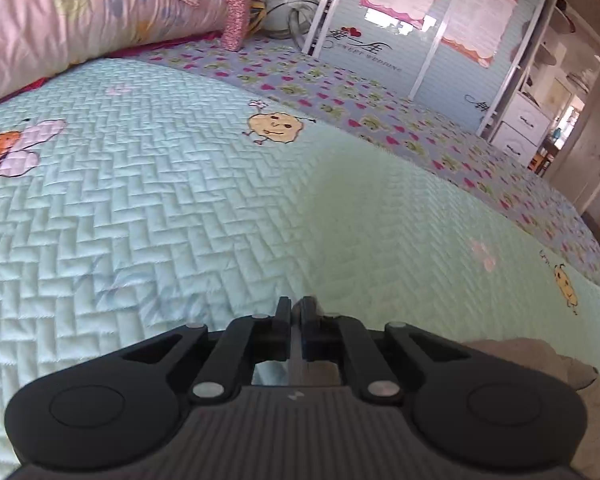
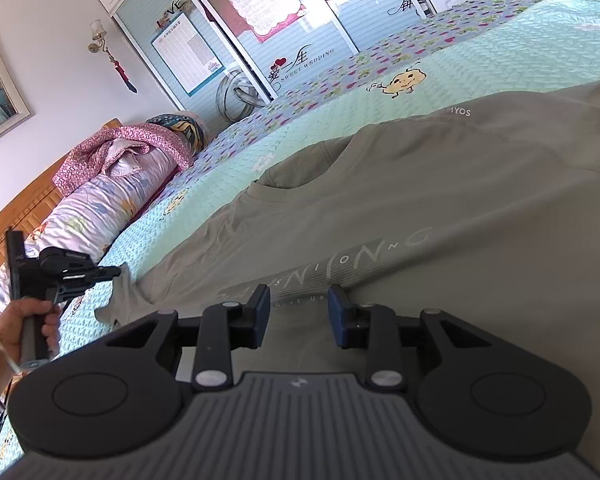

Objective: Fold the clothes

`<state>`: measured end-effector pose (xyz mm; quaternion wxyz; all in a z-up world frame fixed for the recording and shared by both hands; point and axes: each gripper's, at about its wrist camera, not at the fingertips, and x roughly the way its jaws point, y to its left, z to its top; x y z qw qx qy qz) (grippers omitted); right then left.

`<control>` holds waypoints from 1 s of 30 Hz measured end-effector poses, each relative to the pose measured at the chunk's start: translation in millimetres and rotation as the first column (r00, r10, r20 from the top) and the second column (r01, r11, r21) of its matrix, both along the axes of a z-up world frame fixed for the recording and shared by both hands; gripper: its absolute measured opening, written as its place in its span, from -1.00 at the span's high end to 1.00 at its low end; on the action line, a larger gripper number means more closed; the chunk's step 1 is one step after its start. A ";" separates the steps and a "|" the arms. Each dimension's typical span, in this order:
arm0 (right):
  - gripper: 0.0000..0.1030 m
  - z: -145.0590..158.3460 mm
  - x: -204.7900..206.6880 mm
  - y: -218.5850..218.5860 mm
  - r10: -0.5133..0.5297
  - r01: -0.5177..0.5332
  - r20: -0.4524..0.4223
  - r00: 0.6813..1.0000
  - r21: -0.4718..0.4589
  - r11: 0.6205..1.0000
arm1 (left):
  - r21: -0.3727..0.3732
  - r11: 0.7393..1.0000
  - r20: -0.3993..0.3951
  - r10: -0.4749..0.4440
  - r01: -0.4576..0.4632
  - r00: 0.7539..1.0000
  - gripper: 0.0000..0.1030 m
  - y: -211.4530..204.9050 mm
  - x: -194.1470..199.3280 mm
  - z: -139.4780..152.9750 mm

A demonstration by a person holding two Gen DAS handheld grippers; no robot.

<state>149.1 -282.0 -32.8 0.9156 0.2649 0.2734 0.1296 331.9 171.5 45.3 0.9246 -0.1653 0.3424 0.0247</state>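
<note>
T-shirt [image 2: 380, 208], olive-grey with pale lettering across the chest, lies spread front-up on a mint quilted bedspread [image 2: 420, 64] covering the bed, its round collar toward the headboard

Left wrist view: the left tool [image 1: 296, 312] hovers low over the bedspread [image 1: 160, 200], its two black fingers drawn almost together with only a thin slit between them; a sliver of pale material shows in that slit, but whether cloth is pinched there cannot be told from this angle. A grey-brown edge of the T-shirt [image 1: 540, 356] peeks out at the lower right, beside the tool's body. A yellow cartoon figure [image 1: 275, 127] is stitched into the quilt ahead, a pink rolled duvet [image 1: 80, 20] lies at the upper left, and wardrobe doors [image 1: 440, 20] with pink-bordered posters stand beyond the bed

Right wrist view: the right tool [image 2: 299, 312] sits just above the shirt's chest print, its blue-padded fingers parted wide with nothing between them. At the far left the person's left hand [image 2: 20, 328] grips the handle of the left tool [image 2: 114, 271], whose tip meets the end of the shirt's sleeve [image 2: 128, 300], lifted into a small peak. A wooden headboard [image 2: 16, 220] and the rolled duvet [image 2: 112, 196] lie behind
</note>
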 end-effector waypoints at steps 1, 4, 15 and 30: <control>0.34 -0.3 0.1 -0.4 0.000 0.000 0.000 1.000 0.002 1.000 | -0.007 1.000 -0.002 0.003 -0.003 1.000 0.81 2.1 1.2 -0.5; 0.34 -0.6 0.7 -2.1 0.001 -0.001 0.000 1.000 0.012 1.000 | -0.059 0.995 0.029 0.077 -0.075 0.997 0.19 14.2 -23.7 -1.7; 0.30 4.8 0.5 9.5 0.008 -0.008 0.007 1.000 -0.073 0.997 | 0.071 0.952 0.117 -0.304 0.298 0.945 0.15 2.1 -116.0 -19.0; 0.30 51.0 -26.0 93.9 0.123 -0.125 -0.028 0.992 -0.300 0.946 | 0.224 0.880 0.051 -0.441 0.420 0.896 0.96 -0.5 -113.5 13.4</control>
